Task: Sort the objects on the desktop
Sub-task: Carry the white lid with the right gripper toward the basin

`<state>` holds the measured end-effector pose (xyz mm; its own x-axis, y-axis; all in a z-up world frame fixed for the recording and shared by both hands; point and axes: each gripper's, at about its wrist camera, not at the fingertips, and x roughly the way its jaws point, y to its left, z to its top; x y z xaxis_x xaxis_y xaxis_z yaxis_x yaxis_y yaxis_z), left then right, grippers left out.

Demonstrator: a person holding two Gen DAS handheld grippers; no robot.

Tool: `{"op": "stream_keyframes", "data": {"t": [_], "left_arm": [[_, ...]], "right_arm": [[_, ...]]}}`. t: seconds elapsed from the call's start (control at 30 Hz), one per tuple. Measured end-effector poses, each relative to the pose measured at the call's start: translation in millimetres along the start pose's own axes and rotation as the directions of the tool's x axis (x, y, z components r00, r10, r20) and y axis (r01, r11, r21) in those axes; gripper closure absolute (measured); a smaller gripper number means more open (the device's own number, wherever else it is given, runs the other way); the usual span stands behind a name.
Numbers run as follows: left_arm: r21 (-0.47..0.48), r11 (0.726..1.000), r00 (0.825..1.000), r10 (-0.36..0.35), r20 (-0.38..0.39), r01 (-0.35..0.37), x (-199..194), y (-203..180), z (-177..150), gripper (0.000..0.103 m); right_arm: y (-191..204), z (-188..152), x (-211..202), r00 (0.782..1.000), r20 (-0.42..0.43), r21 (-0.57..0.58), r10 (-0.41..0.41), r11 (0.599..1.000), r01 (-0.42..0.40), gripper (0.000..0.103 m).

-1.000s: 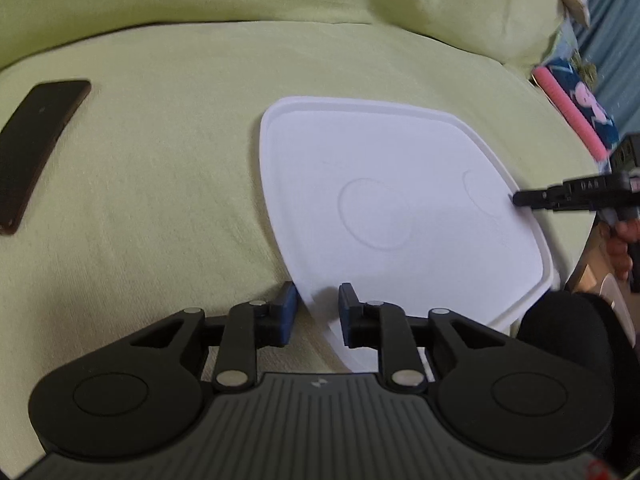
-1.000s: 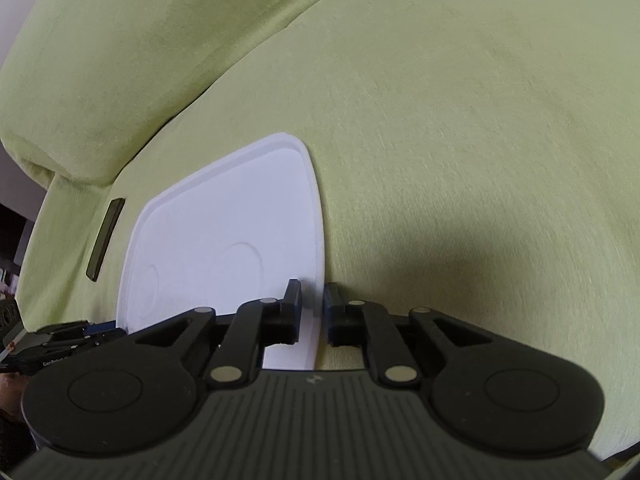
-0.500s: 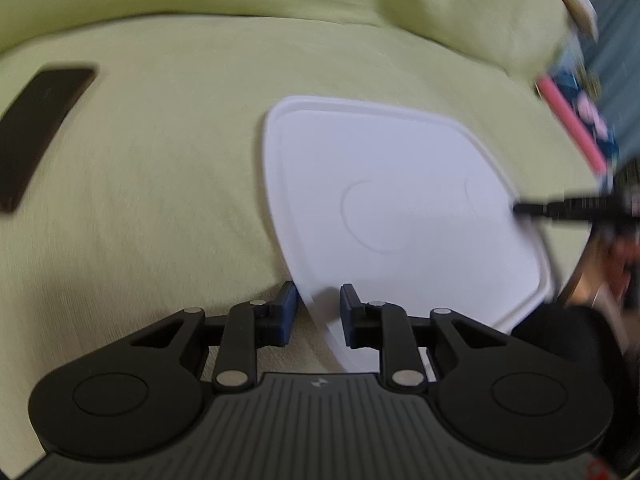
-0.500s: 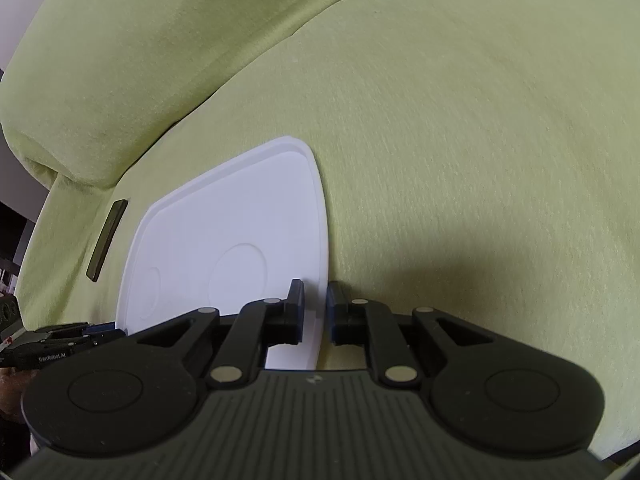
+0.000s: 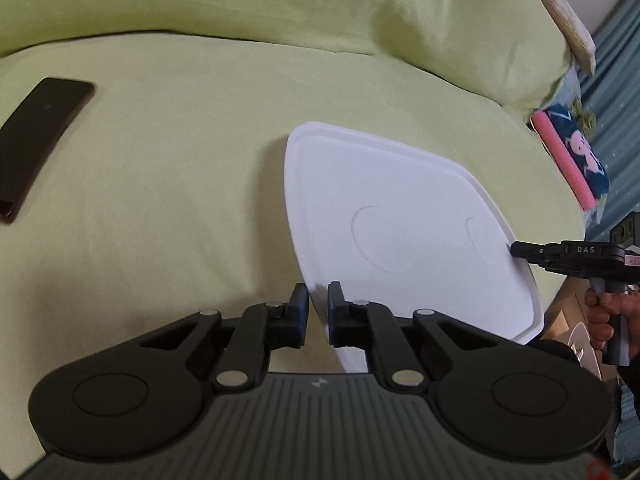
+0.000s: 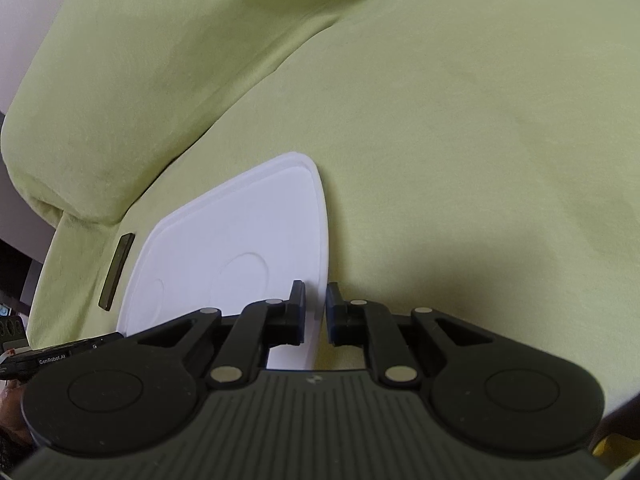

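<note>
Far left of the left wrist view, a dark phone (image 5: 38, 140) lies on the green cushion (image 5: 168, 184), well apart from the action. Centre frame, the left gripper (image 5: 318, 308) has its two pads either side of the near edge of the white tray (image 5: 400, 208), narrowly parted, pinching that thin rim or very close to it. At the right edge, the right gripper (image 5: 516, 249) bites the tray's opposite rim, a hand (image 5: 604, 314) on its handle; a pink-edged patterned item (image 5: 576, 160) sits beyond.

In the right wrist view, the tray (image 6: 224, 248) fills the lower left, its rim running into the right gripper (image 6: 315, 308), pads drawn in around it.

So a two-handed carry, by my reading. Doing it well means both grips firm, both ends moving level together, since a thin flat tray twists or slips if one side leads.
</note>
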<state>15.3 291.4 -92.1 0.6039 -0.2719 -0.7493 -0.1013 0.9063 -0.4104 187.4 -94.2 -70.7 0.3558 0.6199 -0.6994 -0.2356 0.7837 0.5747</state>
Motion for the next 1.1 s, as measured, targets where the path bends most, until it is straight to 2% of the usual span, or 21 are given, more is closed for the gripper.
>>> {"op": "stream_keyframes", "data": {"t": [0.27,0.5,0.67,0.83,1.1], "left_arm": [[0.102,0.993,0.998,-0.062,-0.027,0.065,22,-51,9,0.095],[0.2,0.97,0.989,-0.125,-0.078,0.139,45,-103,18,0.095],[0.278,0.94,0.978,-0.169,-0.125,0.198,61,-146,22,0.095],[0.354,0.897,0.962,-0.215,-0.17,0.263,77,-195,22,0.095],[0.419,0.84,0.934,-0.263,-0.243,0.345,106,-259,13,0.095]], "right_arm": [[-34,-4,-56,0.995,0.084,0.049,-0.061,0.997,0.057,0.093],[-70,-19,-109,0.978,0.162,0.123,-0.133,0.986,0.114,0.093],[-100,-37,-153,0.957,0.223,0.191,-0.186,0.971,0.144,0.093],[-135,-61,-196,0.932,0.265,0.277,-0.248,0.945,0.173,0.093],[-176,-97,-250,0.888,0.319,0.381,-0.332,0.902,0.201,0.093]]}}
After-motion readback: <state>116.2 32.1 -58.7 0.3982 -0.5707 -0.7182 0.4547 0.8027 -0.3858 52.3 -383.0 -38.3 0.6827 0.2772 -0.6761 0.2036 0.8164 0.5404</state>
